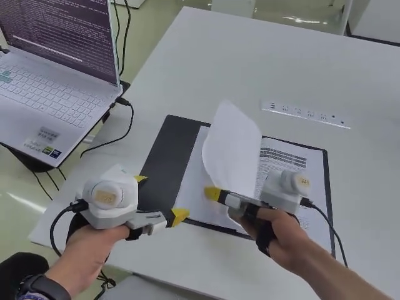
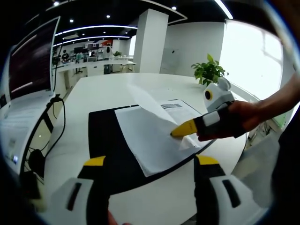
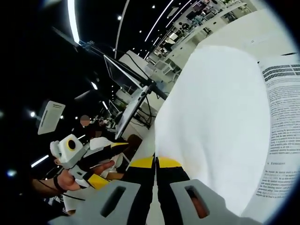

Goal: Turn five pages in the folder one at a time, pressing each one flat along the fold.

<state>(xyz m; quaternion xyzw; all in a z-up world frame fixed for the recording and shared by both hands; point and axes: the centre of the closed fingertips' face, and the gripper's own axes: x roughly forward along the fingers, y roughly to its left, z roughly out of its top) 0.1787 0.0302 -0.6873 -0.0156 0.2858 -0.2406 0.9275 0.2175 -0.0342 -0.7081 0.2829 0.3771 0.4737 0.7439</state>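
A black folder (image 1: 164, 159) lies open on the white table (image 1: 250, 62), with a printed page (image 1: 290, 161) flat on its right side. One white page (image 1: 231, 147) is lifted and curls up over the fold. My right gripper (image 1: 213, 194) is shut on that page's lower edge; in the right gripper view the yellow-tipped jaws (image 3: 155, 162) pinch the sheet (image 3: 215, 117). My left gripper (image 1: 159, 197) hovers over the folder's near left corner, open and holding nothing. In the left gripper view it (image 2: 151, 161) faces the folder (image 2: 105, 140), and the right gripper (image 2: 187, 128) holds the page.
An open laptop (image 1: 50, 69) stands at the far left on a lower surface, with cables (image 1: 122, 131) running off it. A white power strip (image 1: 306, 115) lies on the table beyond the folder. The table's near edge runs just below the grippers. A potted plant (image 2: 208, 71) stands at the far end.
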